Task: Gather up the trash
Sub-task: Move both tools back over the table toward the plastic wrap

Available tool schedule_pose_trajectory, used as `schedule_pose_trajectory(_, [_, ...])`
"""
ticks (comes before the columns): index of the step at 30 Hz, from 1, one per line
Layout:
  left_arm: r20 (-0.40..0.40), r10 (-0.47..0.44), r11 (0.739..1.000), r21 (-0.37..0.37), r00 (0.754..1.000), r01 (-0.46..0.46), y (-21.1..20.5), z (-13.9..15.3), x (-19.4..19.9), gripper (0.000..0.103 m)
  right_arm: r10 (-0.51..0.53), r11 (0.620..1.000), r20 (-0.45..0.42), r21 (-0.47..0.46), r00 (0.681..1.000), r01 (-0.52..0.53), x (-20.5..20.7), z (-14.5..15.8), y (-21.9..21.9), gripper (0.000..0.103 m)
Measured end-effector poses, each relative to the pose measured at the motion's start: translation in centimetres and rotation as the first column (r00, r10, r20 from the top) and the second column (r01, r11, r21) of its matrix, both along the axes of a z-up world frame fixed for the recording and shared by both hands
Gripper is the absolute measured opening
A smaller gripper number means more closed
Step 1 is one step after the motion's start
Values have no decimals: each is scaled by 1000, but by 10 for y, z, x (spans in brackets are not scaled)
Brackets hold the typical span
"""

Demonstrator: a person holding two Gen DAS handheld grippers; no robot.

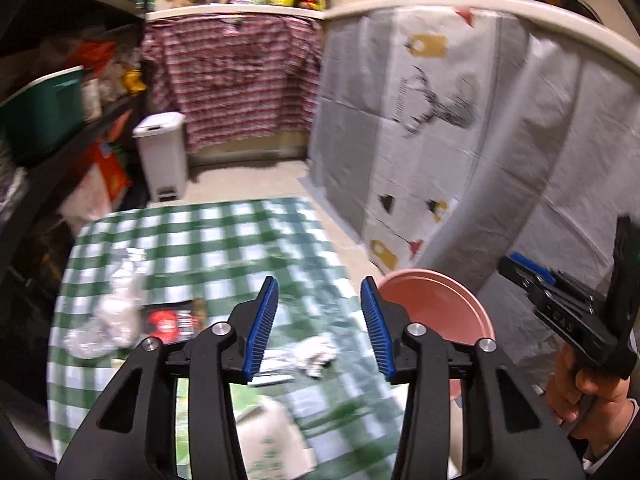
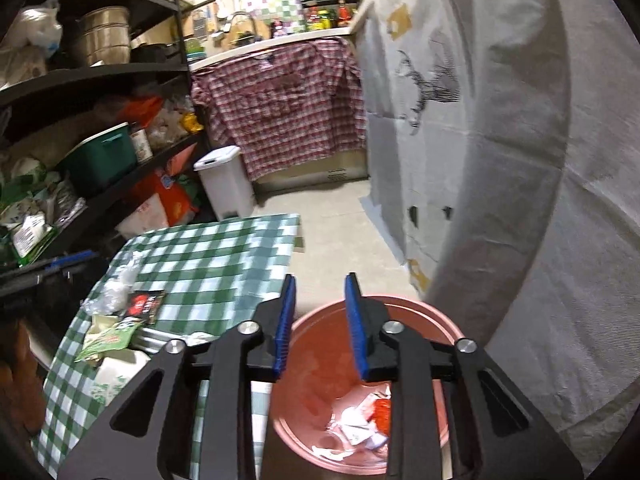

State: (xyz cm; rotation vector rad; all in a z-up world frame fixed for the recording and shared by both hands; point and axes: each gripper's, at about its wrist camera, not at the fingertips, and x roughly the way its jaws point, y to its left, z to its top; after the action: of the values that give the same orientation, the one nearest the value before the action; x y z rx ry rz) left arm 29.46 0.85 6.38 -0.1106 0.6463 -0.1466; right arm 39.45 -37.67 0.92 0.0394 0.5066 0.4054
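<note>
A table with a green-and-white checked cloth (image 1: 224, 240) carries the trash: crumpled clear plastic (image 1: 116, 308), a black-and-red packet (image 1: 172, 320), crumpled foil (image 1: 312, 354) and a pale carton (image 1: 272, 432). My left gripper (image 1: 320, 284) hangs open above the table's near right part with nothing between its blue pads. A pink bin (image 2: 320, 360) stands by the table's right edge, with wrappers (image 2: 360, 416) lying at its bottom. My right gripper (image 2: 321, 278) hovers over the bin's rim, open and empty. The right wrist view also shows the black-and-red packet (image 2: 144, 306) and a green packet (image 2: 112, 336).
A white pedal bin (image 1: 160, 152) stands on the floor beyond the table. Dark shelves (image 2: 100, 72) packed with bags and tubs line the left side. A red checked cloth (image 2: 280, 112) drapes the far counter, and a grey-and-white printed sheet (image 2: 460, 140) hangs on the right.
</note>
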Motion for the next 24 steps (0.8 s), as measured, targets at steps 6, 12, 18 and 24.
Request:
schedule_pose_trajectory(6, [22,108,994,-19,994,-107,64,8,-11,38,89,996,-8,-20,996,-89,-8,-5,33,12])
schedule_pose_trajectory(12, [21,189,981,-49,982,-188,119,8,-19,36,167,984,-49,-55,985,-170,-11,-20,70,12])
schedule_pose_trajectory(18, [-5,251,967,-54,968,-251,163,-6,-20,30,222,966,-66,-120,973,-229,-9,-38,105,12])
schedule_pose_trajectory(24, [-33,273,961,-44,962,-274,184,-22,-14,28,253,952,-102,-148,962,-266,1,-54,129,15])
